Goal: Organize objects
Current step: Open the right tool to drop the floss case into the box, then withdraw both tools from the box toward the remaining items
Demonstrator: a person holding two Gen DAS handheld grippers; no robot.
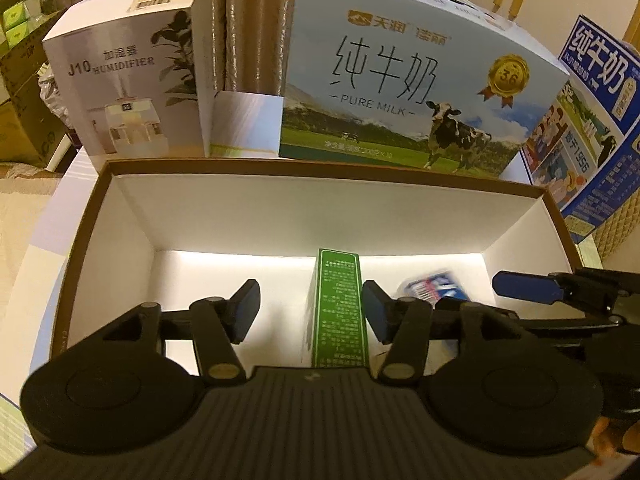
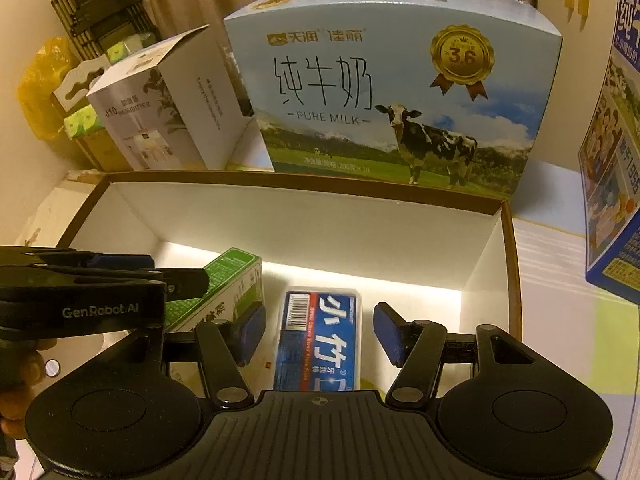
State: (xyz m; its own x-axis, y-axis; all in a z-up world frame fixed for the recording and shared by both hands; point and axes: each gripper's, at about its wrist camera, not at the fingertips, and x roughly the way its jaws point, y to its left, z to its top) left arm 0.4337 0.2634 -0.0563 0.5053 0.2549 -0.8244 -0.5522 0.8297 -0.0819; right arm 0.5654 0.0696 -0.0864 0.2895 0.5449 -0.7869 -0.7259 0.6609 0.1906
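Observation:
A brown-rimmed box with a white inside (image 1: 280,208) (image 2: 320,220) lies in front of me. In it lies a green carton (image 1: 338,304) (image 2: 228,280) and a blue packet with a barcode (image 2: 318,340) (image 1: 436,286). My left gripper (image 1: 310,310) is open over the box; the green carton stands between its fingers, close to the right pad, not clamped. My right gripper (image 2: 320,334) is open, its fingers on either side of the blue packet without gripping it. Each gripper shows at the edge of the other's view.
Behind the box stand a white humidifier box (image 1: 128,80) (image 2: 156,120) and a large pure milk carton (image 1: 400,80) (image 2: 392,100). A blue milk carton (image 1: 592,132) (image 2: 616,160) leans at the right. Curtains hang behind. Cardboard boxes sit at far left.

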